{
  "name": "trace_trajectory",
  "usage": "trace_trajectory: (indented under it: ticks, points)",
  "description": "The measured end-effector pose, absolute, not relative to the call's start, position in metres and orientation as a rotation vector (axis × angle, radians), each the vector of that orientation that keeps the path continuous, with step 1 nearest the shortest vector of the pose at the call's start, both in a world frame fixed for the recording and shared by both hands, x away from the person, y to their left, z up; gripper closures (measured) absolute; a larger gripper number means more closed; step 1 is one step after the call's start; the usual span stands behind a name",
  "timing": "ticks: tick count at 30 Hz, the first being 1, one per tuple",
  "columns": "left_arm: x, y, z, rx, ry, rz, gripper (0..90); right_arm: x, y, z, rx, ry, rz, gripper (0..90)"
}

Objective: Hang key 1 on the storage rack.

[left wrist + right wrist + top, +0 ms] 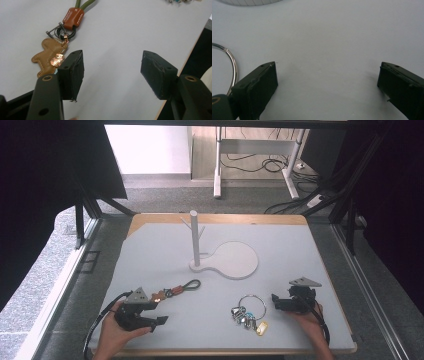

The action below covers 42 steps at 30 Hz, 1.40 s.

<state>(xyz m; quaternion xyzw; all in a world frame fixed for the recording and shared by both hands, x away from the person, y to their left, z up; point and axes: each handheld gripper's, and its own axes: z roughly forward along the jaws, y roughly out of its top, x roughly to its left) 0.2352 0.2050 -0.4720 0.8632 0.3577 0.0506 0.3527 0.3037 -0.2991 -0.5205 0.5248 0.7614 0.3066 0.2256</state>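
- Currently I have the left gripper (159, 312) low over the near-left part of the tabletop (300, 245), jaws spread wide with only bare surface between them.
- Just beside it lies the leather keychain (172, 290), flat on the tabletop toward the near-left corner.
- Its long axis runs on a slant in the high view: the tan figure charm (47, 57) at the near-left end, the olive cord loop (192, 284) at the far-right end, pointing roughly toward the middle of the tabletop.
- From the left gripper view, the charm sits close against the outside of one jaw, with the orange leather sleeve (73, 17) and dark metal clasp beyond it; whether charm and jaw touch I cannot tell.
- My right gripper (273, 301) hovers near the near-right edge, jaws likewise wide apart and holding nothing.
- Just left of it rests the key ring (251, 306), its big steel loop on the far side and the cluster of keys and tags hanging toward the near edge.
- Farther back, near the tabletop's centre, stands the white peg stand (194, 237) upright on its rounded base.
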Motion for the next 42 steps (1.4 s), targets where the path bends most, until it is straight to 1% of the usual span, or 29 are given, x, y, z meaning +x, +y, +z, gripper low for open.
trace_trajectory:
  ticks: [1, 3, 4, 11, 20, 23, 25, 29, 33, 38, 42]
  points:
    - [0.235, 0.205, -0.472, 2.228, 0.929, 0.134, 35.8, 0.303, -0.299, -0.52, 1.439, 2.099, 0.848, 4.9]
    - [0.235, 0.206, -0.471, 2.217, 0.933, 0.138, 35.7, 0.3, -0.298, -0.519, 1.412, 2.083, 0.852, 11.6]
    - [0.235, 0.206, -0.471, 2.215, 0.933, 0.14, 35.7, 0.298, -0.298, -0.517, 1.398, 2.068, 0.847, 13.0]
    - [0.238, 0.204, -0.473, 2.21, 0.935, 0.13, 35.7, 0.29, -0.306, -0.505, 1.418, 2.054, 0.964, 13.9]
    - [0.245, 0.205, -0.471, 2.205, 0.986, 0.144, 35.6, 0.283, -0.317, -0.505, 1.411, 2.104, 1.03, 14.0]
    - [0.245, 0.206, -0.469, 2.206, 0.995, 0.16, 35.6, 0.282, -0.319, -0.503, 1.408, 2.106, 1.044, 15.5]
    - [0.244, 0.205, -0.465, 2.237, 0.974, 0.187, 35.2, 0.281, -0.322, -0.5, 1.408, 2.1, 1.051, 16.1]
    - [0.242, 0.2, -0.454, 2.275, 0.896, 0.186, 33.4, 0.282, -0.328, -0.495, 1.426, 2.082, 1.054, 17.3]
    - [0.248, 0.202, -0.445, 2.257, 0.868, 0.156, 32.9, 0.279, -0.338, -0.489, 1.457, 2.053, 1.081, 19.4]
    - [0.259, 0.205, -0.437, 2.226, 0.865, 0.161, 33.9, 0.279, -0.34, -0.49, 1.468, 2.052, 1.069, 20.1]
    - [0.268, 0.201, -0.434, 2.241, 0.84, 0.159, 34.9, 0.277, -0.338, -0.492, 1.448, 2.062, 1.071, 21.1]
